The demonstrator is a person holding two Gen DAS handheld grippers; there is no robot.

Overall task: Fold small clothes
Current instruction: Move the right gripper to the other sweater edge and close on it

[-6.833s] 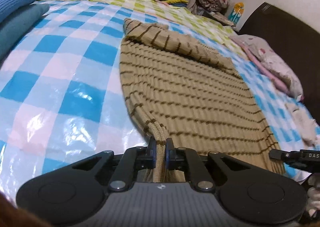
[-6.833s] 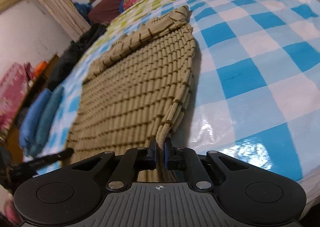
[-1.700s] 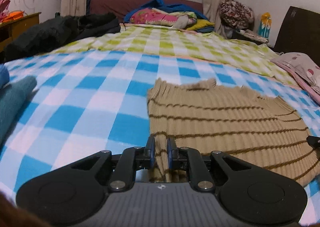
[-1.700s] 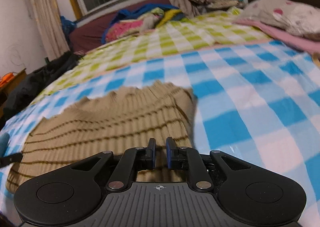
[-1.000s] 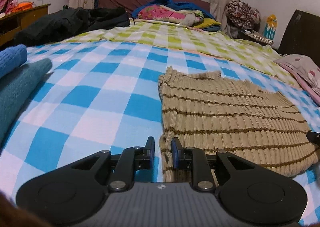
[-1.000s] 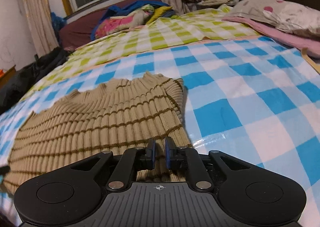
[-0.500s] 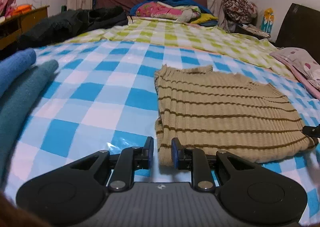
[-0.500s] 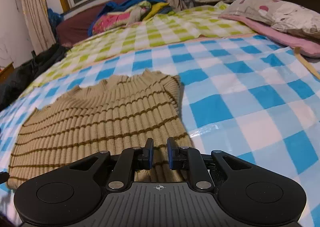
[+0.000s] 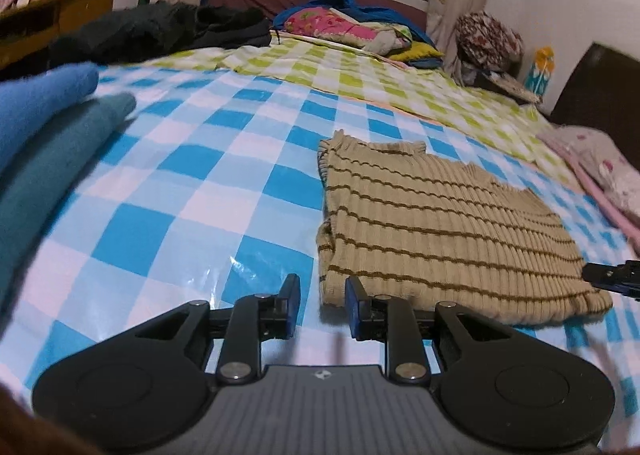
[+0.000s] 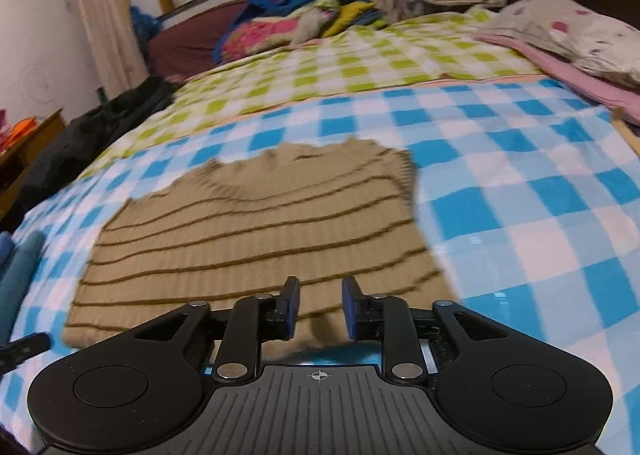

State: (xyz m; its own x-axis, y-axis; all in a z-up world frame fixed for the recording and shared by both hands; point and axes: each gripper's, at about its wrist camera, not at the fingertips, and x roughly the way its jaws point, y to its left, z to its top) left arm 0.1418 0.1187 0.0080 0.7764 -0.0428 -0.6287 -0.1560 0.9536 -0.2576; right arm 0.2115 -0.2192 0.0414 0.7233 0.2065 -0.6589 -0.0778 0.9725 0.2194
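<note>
the folded striped sweater (image 9: 440, 223) lies flat on the bed (image 9: 180, 175), long axis running across between both pairs of fingers. left fingers (image 9: 322, 305) are spread and empty just short of its near left corner; right fingers (image 10: 317, 307) are spread over its near right edge.
</note>
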